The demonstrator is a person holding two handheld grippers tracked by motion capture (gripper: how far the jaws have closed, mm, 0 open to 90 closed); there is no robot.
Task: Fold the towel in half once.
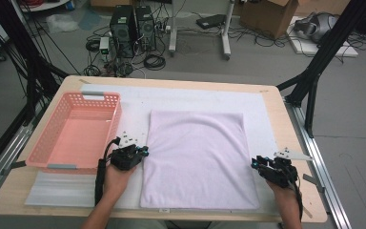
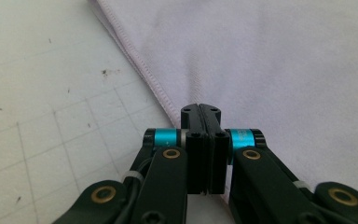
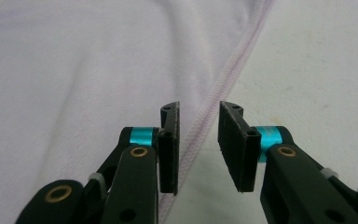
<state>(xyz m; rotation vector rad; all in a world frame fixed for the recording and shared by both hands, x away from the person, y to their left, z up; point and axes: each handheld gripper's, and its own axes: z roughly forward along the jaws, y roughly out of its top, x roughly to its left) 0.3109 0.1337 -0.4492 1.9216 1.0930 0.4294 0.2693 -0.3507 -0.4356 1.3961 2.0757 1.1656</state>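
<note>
Left gripper (image 2: 200, 114): jaws pressed fully together at the left hem of the flat pale lilac rectangular towel (image 1: 198, 157). Left gripper view puts the tips right over the stitched edge; can't tell if any cloth is pinched between them. High view shows this gripper (image 1: 143, 151) lying low and near level, pointing inward at the towel's left edge, forearm coming in from the bottom edge.

Right gripper (image 3: 199, 116): jaws partly apart, nothing clamped. The towel's right hem runs through the gap, pads on either side of it and clear of it. High view shows this gripper (image 1: 256, 163) mirrored at the towel's right edge, pointing inward, wrist low.

Outward: the towel lies between both grippers on a white padded mat (image 1: 267, 119). Pink perforated plastic basket (image 1: 52, 143) sits just outside the left gripper, on the light wooden table (image 1: 293, 138).
</note>
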